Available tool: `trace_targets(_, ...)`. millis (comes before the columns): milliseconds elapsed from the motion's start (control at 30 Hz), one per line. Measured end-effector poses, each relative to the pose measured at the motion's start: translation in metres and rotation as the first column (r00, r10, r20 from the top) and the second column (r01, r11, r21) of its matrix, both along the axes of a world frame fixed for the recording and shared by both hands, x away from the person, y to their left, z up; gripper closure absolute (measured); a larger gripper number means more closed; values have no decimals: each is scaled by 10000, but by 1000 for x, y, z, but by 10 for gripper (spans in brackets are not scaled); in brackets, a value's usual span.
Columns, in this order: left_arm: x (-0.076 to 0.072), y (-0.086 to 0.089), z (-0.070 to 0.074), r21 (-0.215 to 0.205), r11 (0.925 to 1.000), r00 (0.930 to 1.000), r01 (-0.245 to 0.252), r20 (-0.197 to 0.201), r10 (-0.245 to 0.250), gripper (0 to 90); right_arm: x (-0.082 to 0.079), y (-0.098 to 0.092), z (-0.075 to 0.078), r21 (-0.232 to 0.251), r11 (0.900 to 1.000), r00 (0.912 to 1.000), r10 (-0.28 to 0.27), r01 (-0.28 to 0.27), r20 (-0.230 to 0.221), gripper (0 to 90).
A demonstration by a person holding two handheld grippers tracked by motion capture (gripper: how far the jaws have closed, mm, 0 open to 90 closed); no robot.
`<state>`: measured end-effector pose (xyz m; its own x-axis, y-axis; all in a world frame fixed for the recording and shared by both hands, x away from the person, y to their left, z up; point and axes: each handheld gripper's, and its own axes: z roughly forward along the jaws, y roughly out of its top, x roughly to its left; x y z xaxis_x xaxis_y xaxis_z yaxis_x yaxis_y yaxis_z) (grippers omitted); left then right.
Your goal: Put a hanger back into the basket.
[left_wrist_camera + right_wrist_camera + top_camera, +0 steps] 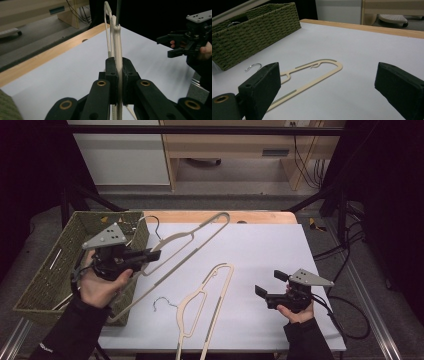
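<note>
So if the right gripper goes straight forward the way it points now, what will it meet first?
Probably the beige hanger lying flat on the white table. The right gripper is open and its jaws frame that hanger; the woven basket stands farther off to the side. Depth is unclear, so it might pass just above.

The basket (pixel 60 265) is showing an olive-green woven pattern. Both hangers (pixel 205 305) are appearing beige with grey strips. The sheet (pixel 260 255) is looking white, the table edge (pixel 215 216) light wood, the jaws black.
</note>
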<state>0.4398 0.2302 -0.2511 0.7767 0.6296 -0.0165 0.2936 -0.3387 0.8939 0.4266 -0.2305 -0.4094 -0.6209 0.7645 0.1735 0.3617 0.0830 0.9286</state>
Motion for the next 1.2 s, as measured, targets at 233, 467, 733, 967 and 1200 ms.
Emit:
trace_targets(233,17,33,10,267,9980,9980,-566,307,558,855,1,0,-1,8,10000,10000,-50,50,-21,64)
trace_targets(467,28,69,18,266,9932,9915,-1134,673,1114,856,2,1,-1,-36,9999,9999,-97,97,-46,59)
trace_targets(733,36,107,16,634,9831,9816,-1719,956,1655,856,2,0,-2,-112,9999,10000,-57,56,-61,56)
trace_targets(967,41,136,6,808,9742,9749,-2108,906,2034,856,2,2,-3,-87,10000,9998,-43,41,-175,52)
trace_targets(1200,43,162,-9,1317,9559,9633,-2625,931,2518,856,3,2,-3,-144,9999,9998,-72,69,-159,52)
